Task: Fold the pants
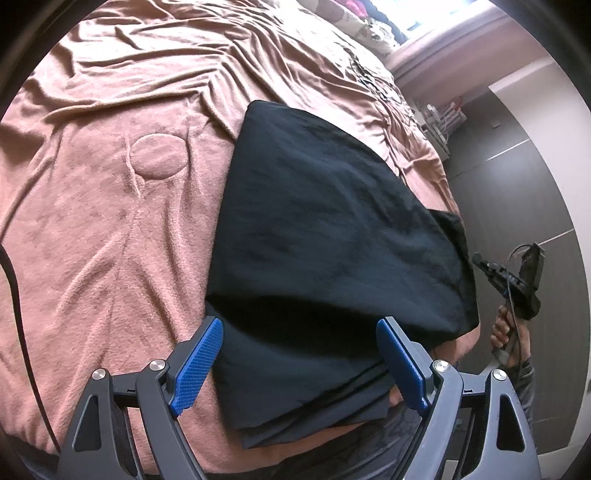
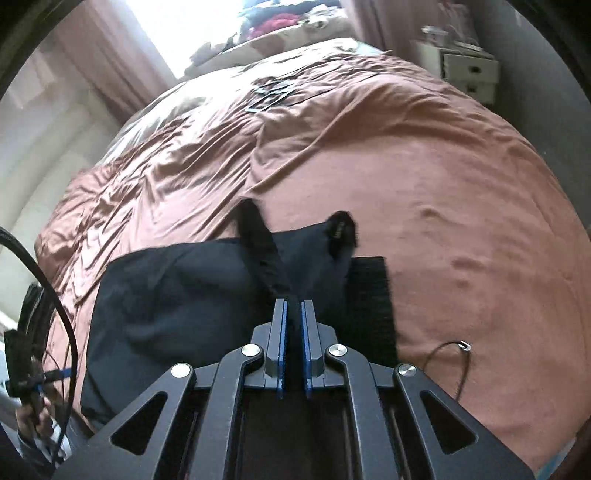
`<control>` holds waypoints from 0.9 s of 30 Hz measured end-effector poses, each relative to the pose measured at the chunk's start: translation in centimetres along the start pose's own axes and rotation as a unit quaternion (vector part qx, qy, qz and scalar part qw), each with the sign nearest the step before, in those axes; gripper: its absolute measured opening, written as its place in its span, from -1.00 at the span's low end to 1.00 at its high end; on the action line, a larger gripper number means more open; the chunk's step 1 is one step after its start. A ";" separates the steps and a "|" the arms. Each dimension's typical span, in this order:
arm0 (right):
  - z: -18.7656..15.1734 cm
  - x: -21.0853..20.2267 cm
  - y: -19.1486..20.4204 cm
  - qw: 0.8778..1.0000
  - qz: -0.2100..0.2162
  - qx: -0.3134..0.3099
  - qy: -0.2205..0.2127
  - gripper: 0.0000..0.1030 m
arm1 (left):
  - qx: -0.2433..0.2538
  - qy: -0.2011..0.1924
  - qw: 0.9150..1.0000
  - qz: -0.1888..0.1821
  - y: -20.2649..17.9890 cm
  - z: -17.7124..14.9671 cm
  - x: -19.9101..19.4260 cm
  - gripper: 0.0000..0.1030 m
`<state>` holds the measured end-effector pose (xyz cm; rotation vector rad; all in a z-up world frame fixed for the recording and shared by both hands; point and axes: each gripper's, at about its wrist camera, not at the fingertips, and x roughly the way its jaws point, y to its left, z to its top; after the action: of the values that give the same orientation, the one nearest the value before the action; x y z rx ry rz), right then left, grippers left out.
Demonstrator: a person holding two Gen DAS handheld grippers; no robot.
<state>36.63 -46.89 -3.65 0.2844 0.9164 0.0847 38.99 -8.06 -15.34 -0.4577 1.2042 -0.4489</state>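
Your pants point(image 1: 332, 221) are a matt black woven cloth, soft and faintly slubbed. The bed's blanket point(image 1: 110, 221) under them is a brownish-pink fleece with a napped, embossed surface; farther off a sheet point(image 2: 177, 155) has a satiny sheen. Your left tool point(image 1: 299, 354) carries blue pads point(image 1: 199, 362) with a fine knurled texture, matt dark plastic links, and bright polished metal pivot pins point(image 1: 158, 365).

Motion blurs the raised tips of the pants point(image 2: 258, 236); window glare washes out clutter point(image 2: 280, 22) beyond the bed point(image 2: 443, 166).
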 end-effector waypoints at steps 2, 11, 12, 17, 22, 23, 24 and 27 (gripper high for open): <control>-0.3 -0.8 -0.4 1.000 0.002 0.006 -0.006 -0.87 | 0.001 0.002 1.000 0.000 -0.2 0.0 0.2 0.68; -0.9 -2.6 -1.1 1.000 0.023 0.001 0.003 -0.86 | 0.005 0.006 1.000 -0.003 -0.9 -0.2 0.7 0.68; -0.7 -2.6 -1.3 1.000 0.023 0.001 0.009 -0.84 | 0.006 0.007 1.000 -0.002 -1.0 -0.1 0.7 0.68; -1.0 -2.8 -1.8 1.000 0.028 0.010 0.010 0.04 | 0.004 0.006 1.000 0.003 -0.8 -0.1 0.8 0.68; -2.0 -1.6 -2.2 0.998 0.038 0.012 0.039 0.05 | -0.002 0.008 1.000 0.003 -0.4 -0.2 0.8 0.68; -2.1 -1.1 -2.4 0.998 0.035 0.011 0.047 0.05 | -0.001 0.009 1.000 0.004 -0.5 -0.2 0.8 0.68; -2.2 -0.8 -2.5 0.998 0.036 0.012 0.052 0.05 | 0.001 0.009 1.000 0.004 -0.6 -0.2 0.9 0.68; -1.8 0.2 -2.5 0.997 0.029 0.007 0.064 0.05 | 0.003 0.011 1.000 0.004 -0.9 -0.2 1.0 0.68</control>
<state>35.24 -48.88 -5.54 0.3210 1.0363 0.1526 39.01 -9.36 -15.70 -0.4426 1.2249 -0.4511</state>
